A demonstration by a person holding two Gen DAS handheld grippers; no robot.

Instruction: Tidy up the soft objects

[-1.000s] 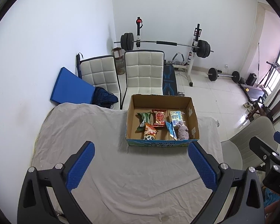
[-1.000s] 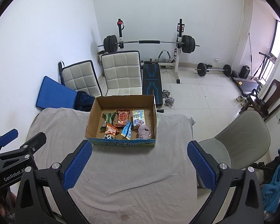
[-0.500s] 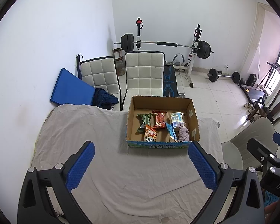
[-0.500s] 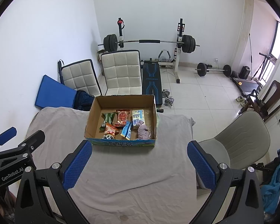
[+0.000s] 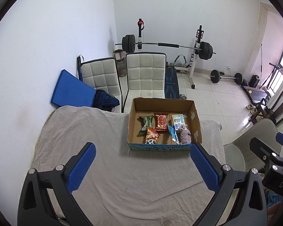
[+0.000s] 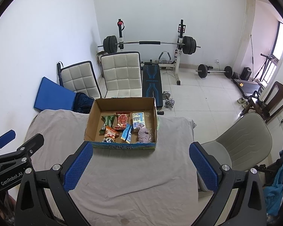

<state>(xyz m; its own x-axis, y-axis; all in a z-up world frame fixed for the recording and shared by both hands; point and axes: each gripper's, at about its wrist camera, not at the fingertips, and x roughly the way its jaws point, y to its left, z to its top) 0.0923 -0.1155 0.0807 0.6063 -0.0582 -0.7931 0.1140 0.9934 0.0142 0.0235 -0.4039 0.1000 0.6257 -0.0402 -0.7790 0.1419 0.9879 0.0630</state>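
An open cardboard box (image 5: 196, 124) (image 6: 90, 120) stands on the far part of a table under a grey cloth (image 5: 84, 131) (image 6: 62, 130). In it lie a green packet (image 5: 144, 123), a red packet (image 5: 161, 121), an orange panda packet (image 5: 151, 136), a blue sachet (image 5: 172, 133), a blue-white pack (image 5: 178, 120) and a lilac soft cloth bundle (image 5: 184, 135) (image 6: 143, 134). My left gripper (image 5: 142, 165) is open and empty, above the cloth in front of the box. My right gripper (image 6: 140, 164) is open and empty, likewise short of the box.
Two white padded chairs (image 5: 145, 75) and a blue mat (image 5: 71, 92) stand behind the table by the wall. A grey chair (image 6: 241, 137) is at the table's right. A barbell rack (image 6: 151, 43), bench and dumbbells fill the floor beyond.
Both grippers have drawn back and up a little from the box, which now looks slightly smaller. Both stay open and empty.
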